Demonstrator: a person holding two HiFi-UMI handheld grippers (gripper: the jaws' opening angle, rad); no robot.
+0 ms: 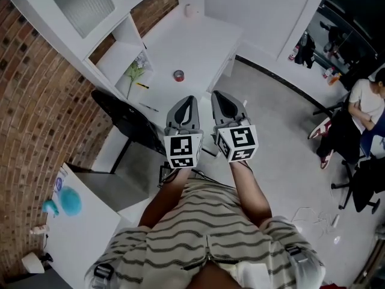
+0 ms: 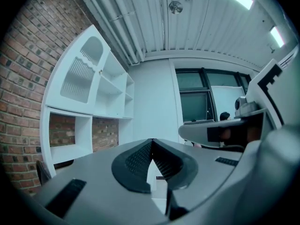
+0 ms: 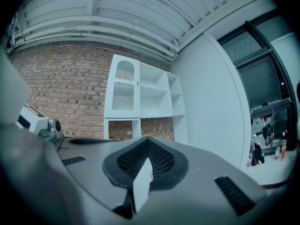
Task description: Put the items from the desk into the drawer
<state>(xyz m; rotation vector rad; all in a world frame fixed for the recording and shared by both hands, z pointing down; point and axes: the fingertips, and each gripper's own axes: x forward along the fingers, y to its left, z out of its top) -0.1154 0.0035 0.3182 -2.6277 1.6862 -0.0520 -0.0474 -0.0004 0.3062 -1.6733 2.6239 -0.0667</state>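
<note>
The white desk (image 1: 204, 38) stands ahead of me against the shelf unit. On it lie a small red roll (image 1: 178, 75), a yellow pen (image 1: 142, 85) and a green sprig (image 1: 135, 72), with a small pale cup (image 1: 188, 9) at the far end. I see no open drawer. My left gripper (image 1: 188, 100) and right gripper (image 1: 216, 95) are held side by side at waist height, short of the desk and pointing towards it. Both are shut with nothing between the jaws; the tips meet in the left gripper view (image 2: 152, 140) and the right gripper view (image 3: 147, 139).
A black chair (image 1: 129, 120) stands at the desk's near left corner. The white shelf unit (image 1: 84, 11) lines the brick wall. A white table (image 1: 84, 227) with a blue item (image 1: 71, 201) is at lower left. A seated person (image 1: 367, 101) and dark office chairs (image 1: 361, 179) are at the right.
</note>
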